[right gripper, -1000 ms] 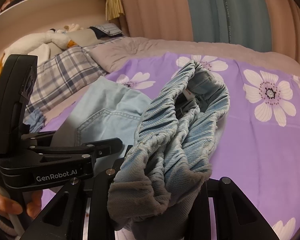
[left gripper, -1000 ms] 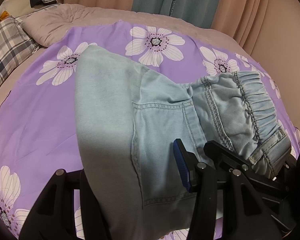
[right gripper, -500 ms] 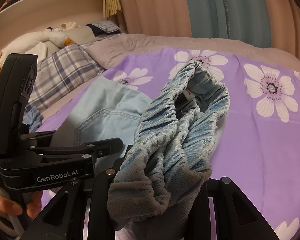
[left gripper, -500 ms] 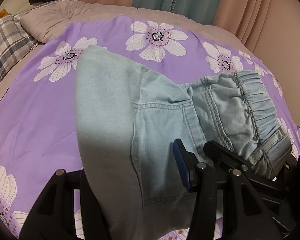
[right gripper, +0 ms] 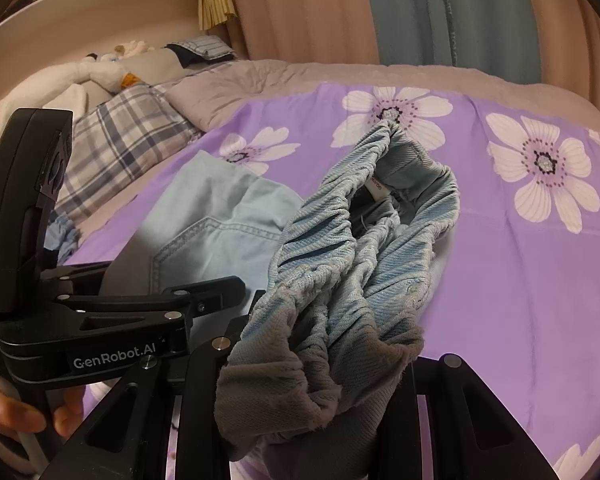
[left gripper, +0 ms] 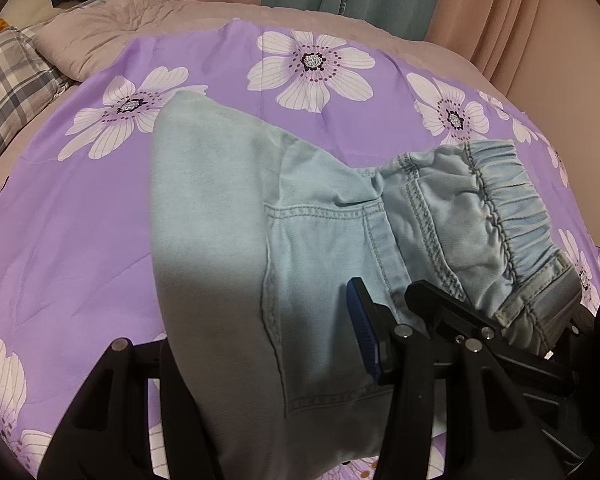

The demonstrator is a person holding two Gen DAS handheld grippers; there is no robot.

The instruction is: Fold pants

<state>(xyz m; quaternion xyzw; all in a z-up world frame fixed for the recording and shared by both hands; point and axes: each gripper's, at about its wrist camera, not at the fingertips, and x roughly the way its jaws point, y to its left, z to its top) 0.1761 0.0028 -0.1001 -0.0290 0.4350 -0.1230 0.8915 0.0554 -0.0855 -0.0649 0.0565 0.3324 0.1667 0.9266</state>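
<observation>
Light blue denim pants (left gripper: pixel 300 248) lie partly over a purple flowered bedsheet (left gripper: pixel 80 220). My left gripper (left gripper: pixel 276 408) is shut on the pants near the back pocket, the cloth draped over its fingers. My right gripper (right gripper: pixel 300 412) is shut on the bunched elastic waistband (right gripper: pixel 356 264), which hangs over its fingers and hides the tips. The right gripper also shows in the left wrist view (left gripper: pixel 452 340) at the waistband (left gripper: pixel 512 216). The left gripper shows in the right wrist view (right gripper: pixel 112 320), held by a hand.
A plaid pillow (right gripper: pixel 128 136) and grey quilt (left gripper: pixel 112 36) lie at the bed's far left. Soft toys (right gripper: pixel 96 76) sit by the headboard. Pink and teal curtains (right gripper: pixel 440 12) hang behind the bed. The sheet's right side bears only flower print.
Both grippers keep their hold on the pants. The views have shifted a little toward the far side of the bed; the pants look the same in the grip.
</observation>
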